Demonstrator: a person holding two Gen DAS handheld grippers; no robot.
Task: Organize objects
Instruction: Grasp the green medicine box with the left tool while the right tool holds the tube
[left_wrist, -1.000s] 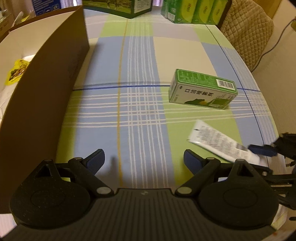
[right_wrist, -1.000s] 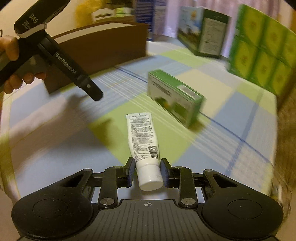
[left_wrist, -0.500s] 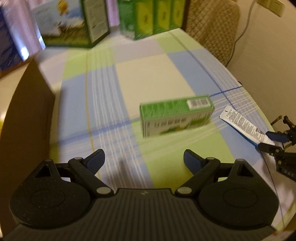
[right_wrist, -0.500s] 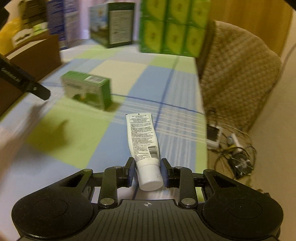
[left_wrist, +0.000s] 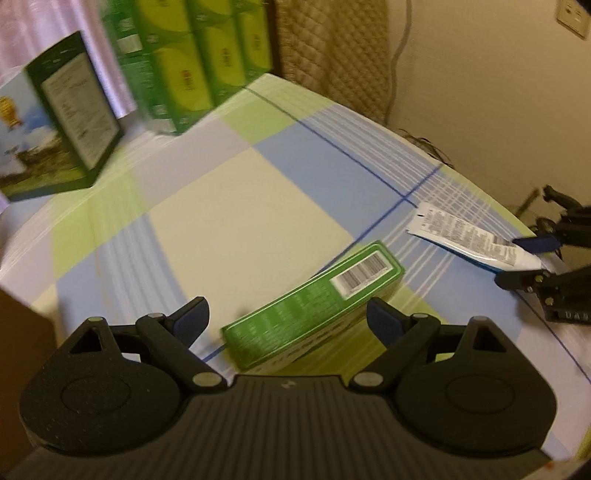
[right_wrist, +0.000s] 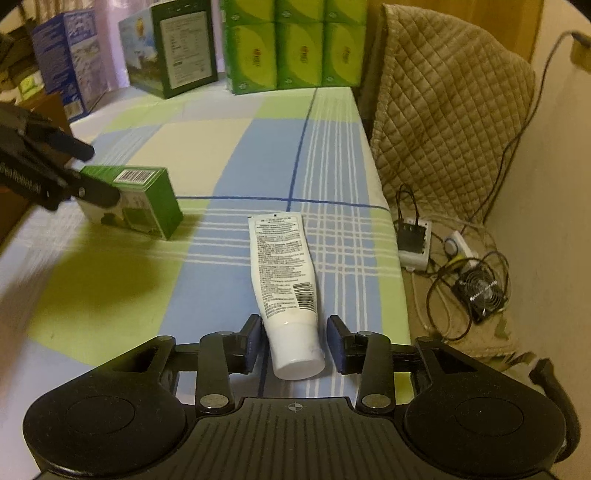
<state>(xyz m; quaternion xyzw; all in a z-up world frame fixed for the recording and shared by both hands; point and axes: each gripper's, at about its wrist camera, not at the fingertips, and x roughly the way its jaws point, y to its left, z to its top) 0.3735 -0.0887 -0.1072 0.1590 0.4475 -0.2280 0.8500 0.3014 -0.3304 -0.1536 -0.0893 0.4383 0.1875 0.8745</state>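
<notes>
The left tongs (left_wrist: 286, 319) hang wide open over the green box (left_wrist: 314, 306) on the plaid tabletop (left_wrist: 240, 206); closing askew across its long sides could skid or tip it. The right tongs (right_wrist: 293, 341) stand slightly parted around the white tube (right_wrist: 284, 266), which lies near the tabletop's edge; half a second ago they pinched it, and the left tongs hung farther from the box.

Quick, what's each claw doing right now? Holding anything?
Left gripper: open, straddling the green box, not gripping.
Right gripper: open around the white tube, not clamped.
</notes>
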